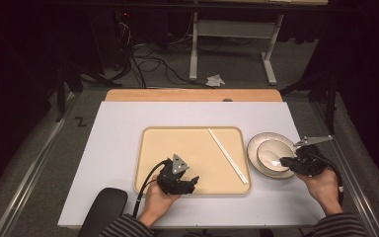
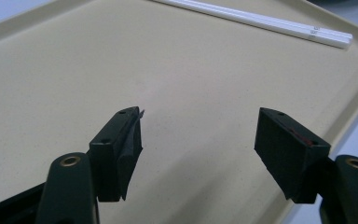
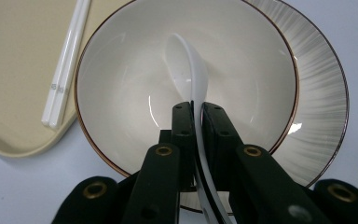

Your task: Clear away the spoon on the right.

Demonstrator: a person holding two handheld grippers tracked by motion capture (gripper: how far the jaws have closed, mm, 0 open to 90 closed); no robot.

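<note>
A white ceramic spoon [image 3: 189,70] lies with its scoop in a cream bowl [image 3: 121,79], and my right gripper [image 3: 198,109] is shut on the spoon's handle. The bowl [image 1: 272,154] sits on a ribbed plate [image 1: 256,140] to the right of the beige tray [image 1: 177,143]. A pair of white chopsticks [image 1: 228,155] lies diagonally on the tray's right side. My left gripper [image 1: 191,181] hovers open over the tray's near edge, with nothing between its jaws; in the left gripper view the left gripper [image 2: 198,140] faces bare tray [image 2: 121,60] and the chopsticks [image 2: 261,21].
The tray rests on a white mat [image 1: 113,148] over a wooden table. A black rounded object [image 1: 103,210] sits at the mat's near left corner. Cables and a table frame [image 1: 227,34] stand on the floor beyond.
</note>
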